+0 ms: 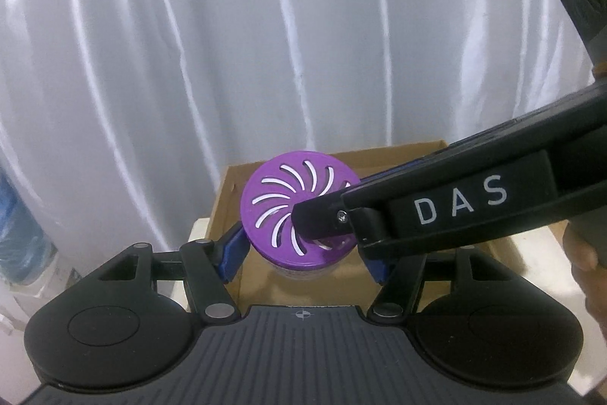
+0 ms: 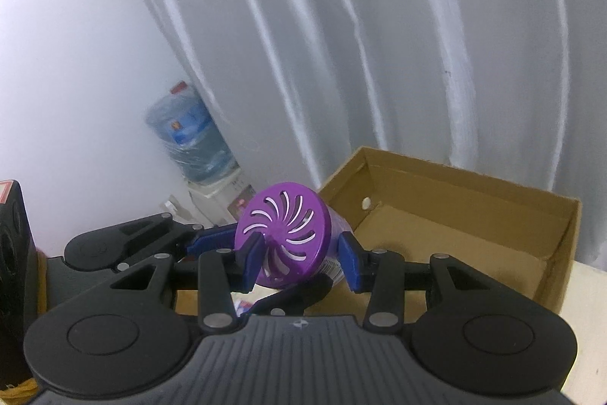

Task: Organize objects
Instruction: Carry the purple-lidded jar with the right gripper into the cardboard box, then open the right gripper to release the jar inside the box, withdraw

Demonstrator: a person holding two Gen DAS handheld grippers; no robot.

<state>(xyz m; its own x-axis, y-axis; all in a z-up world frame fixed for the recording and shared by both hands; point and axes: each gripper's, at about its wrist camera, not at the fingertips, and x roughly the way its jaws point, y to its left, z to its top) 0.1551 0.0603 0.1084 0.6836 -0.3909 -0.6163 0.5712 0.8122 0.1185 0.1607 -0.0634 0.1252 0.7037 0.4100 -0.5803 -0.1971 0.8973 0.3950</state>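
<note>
A jar with a purple slotted lid (image 1: 292, 207) hangs over an open cardboard box (image 1: 417, 154). My left gripper (image 1: 303, 253) is shut on the jar's body just under the lid, blue pads on either side. My right gripper reaches in from the right, its black finger (image 1: 436, 211) lying across the lid. In the right wrist view the jar (image 2: 284, 238) is tilted between my right gripper's (image 2: 299, 264) blue pads, which close on the lid's rim. The left gripper's fingers (image 2: 212, 238) show behind it.
The box (image 2: 474, 185) sits on a pale table (image 2: 584, 291), its floor mostly bare. White curtains (image 2: 379, 44) hang behind. A blue water bottle (image 2: 189, 139) on a dispenser stands at the back left. A black device (image 2: 15, 253) is at the left edge.
</note>
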